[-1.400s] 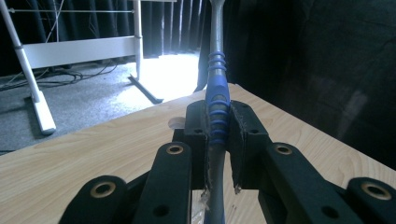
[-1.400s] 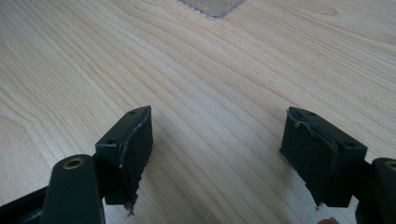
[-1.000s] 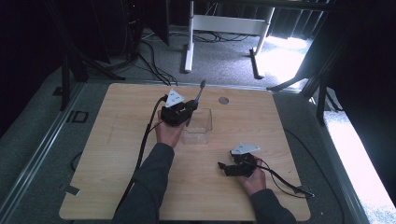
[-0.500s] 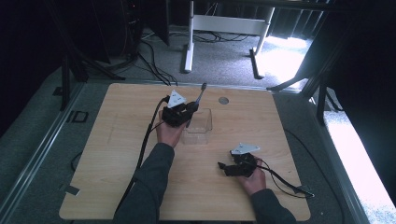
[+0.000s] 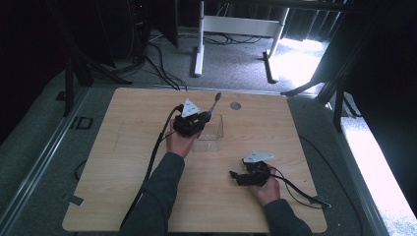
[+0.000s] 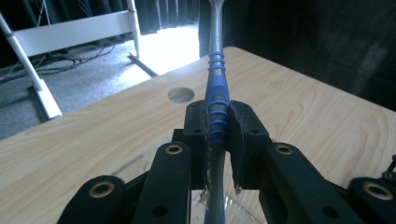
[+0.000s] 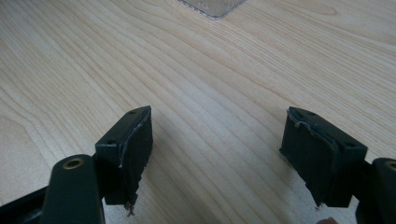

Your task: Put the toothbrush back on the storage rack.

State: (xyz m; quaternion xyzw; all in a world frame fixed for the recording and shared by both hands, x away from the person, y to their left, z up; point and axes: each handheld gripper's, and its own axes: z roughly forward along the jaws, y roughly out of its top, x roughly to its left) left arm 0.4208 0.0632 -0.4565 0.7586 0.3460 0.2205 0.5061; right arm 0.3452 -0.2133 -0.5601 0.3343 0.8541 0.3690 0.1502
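Almost nothing has moved: our left gripper (image 6: pixel 218 140) still clamps the blue-handled tool (image 6: pixel 216 100), probably a toothbrush, above the clear box (image 5: pixel 208 132); right gripper (image 7: pixel 219 158) rests open, idle.

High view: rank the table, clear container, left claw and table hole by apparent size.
1. Table
2. Clear container and left claw: look alike, unranked
3. Table hole

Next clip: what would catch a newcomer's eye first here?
The left tool, shut on a blue-and-grey toothbrush that points up and away, over a clear box mid-table. Nearer the person, the right tool rests open over bare wood.
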